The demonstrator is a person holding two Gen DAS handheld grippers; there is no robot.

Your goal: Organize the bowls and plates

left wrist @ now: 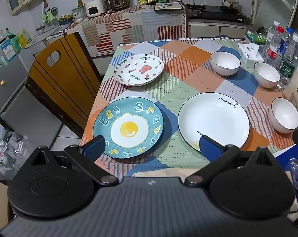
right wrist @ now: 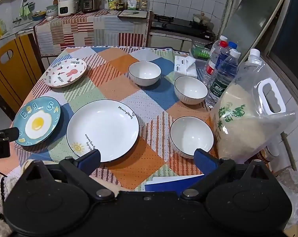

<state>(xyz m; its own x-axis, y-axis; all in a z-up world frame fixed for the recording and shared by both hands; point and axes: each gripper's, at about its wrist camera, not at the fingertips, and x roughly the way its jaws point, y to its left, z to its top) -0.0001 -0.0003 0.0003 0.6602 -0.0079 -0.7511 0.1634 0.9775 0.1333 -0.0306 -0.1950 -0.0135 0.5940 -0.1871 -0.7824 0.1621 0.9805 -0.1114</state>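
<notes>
Three plates lie on the checked tablecloth: a blue egg plate (left wrist: 128, 127) (right wrist: 36, 120) at the near left, a large white plate (left wrist: 213, 120) (right wrist: 102, 130) in the near middle, and a white rabbit plate (left wrist: 138, 70) (right wrist: 65, 72) at the far left. Three white bowls stand apart on the right: one far (left wrist: 225, 63) (right wrist: 144, 73), one in the middle (left wrist: 267, 74) (right wrist: 190, 89), one near (left wrist: 284, 115) (right wrist: 191, 136). My left gripper (left wrist: 151, 147) is open and empty above the near table edge, between the egg plate and the large plate. My right gripper (right wrist: 148, 161) is open and empty, between the large plate and the near bowl.
A big clear jug of rice (right wrist: 249, 118) and several water bottles (right wrist: 223, 73) stand along the table's right side, with a tissue pack (right wrist: 183, 66) behind the bowls. A yellow chair (left wrist: 64, 79) stands to the left of the table. A blue folder (right wrist: 172, 183) lies at the near edge.
</notes>
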